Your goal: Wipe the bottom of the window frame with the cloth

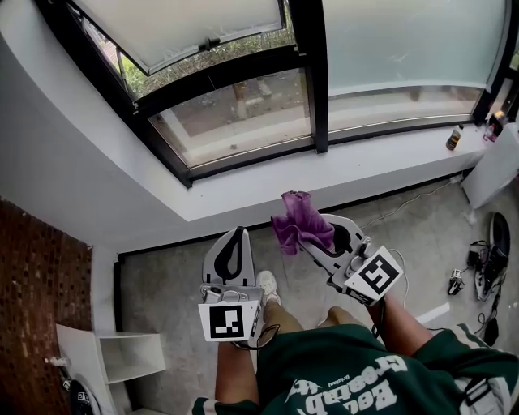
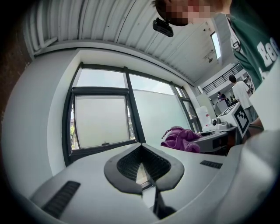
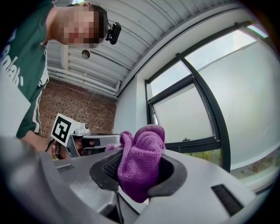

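My left gripper (image 1: 236, 233) and right gripper (image 1: 318, 231) are pale grey moulded shells with black ribbed pads (image 2: 127, 164) lining the jaws. Each carries a white cube with black square markers, the left cube (image 1: 228, 321) and the right cube (image 1: 378, 275). A thin black cable (image 1: 268, 331) loops beside the left cube. The wearer has a dark green shirt (image 1: 357, 373) with white lettering and a white shoe (image 1: 267, 285).

I log a black window frame (image 1: 318, 89) holding frosted panes (image 1: 405, 40); one sash (image 1: 186, 24) is tilted open onto greenery. White ledge (image 1: 243, 194) below it. Grey concrete floor (image 1: 170, 284). Brick wall (image 1: 40, 275) at left, white shelf unit (image 1: 122, 357) beside it. Ribbed white ceiling (image 2: 131, 26). Flat daylight.
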`<action>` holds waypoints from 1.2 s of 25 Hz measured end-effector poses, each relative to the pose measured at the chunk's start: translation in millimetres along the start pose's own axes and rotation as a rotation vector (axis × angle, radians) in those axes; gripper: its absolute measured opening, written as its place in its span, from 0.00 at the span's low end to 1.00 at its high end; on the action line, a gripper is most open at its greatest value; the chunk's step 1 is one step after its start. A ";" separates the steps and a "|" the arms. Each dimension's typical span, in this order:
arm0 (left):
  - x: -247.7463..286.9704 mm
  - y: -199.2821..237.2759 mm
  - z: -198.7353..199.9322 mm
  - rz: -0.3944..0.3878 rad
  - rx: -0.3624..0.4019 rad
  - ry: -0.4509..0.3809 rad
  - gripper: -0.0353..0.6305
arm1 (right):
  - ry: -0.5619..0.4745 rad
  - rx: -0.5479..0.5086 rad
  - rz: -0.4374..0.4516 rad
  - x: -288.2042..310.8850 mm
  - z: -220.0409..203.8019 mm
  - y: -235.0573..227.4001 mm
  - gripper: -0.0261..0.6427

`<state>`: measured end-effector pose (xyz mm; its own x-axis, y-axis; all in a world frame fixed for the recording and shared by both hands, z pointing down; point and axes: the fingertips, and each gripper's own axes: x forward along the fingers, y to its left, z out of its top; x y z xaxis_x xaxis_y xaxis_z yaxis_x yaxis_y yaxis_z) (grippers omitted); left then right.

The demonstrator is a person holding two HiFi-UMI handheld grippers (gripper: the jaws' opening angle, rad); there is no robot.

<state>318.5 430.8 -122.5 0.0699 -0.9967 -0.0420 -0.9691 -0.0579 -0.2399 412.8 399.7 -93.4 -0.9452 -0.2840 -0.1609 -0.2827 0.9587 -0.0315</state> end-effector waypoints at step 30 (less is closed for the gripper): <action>315.8 432.0 -164.7 -0.183 0.107 0.043 0.06 | 0.106 0.041 -0.126 518.7 -117.5 -173.8 0.23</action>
<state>-117.0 81.5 -79.6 0.2298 -0.9718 0.0524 -0.9103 -0.2336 -0.3417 -47.4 83.9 -55.5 -0.9152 -0.4002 -0.0481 -0.3955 0.9145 -0.0851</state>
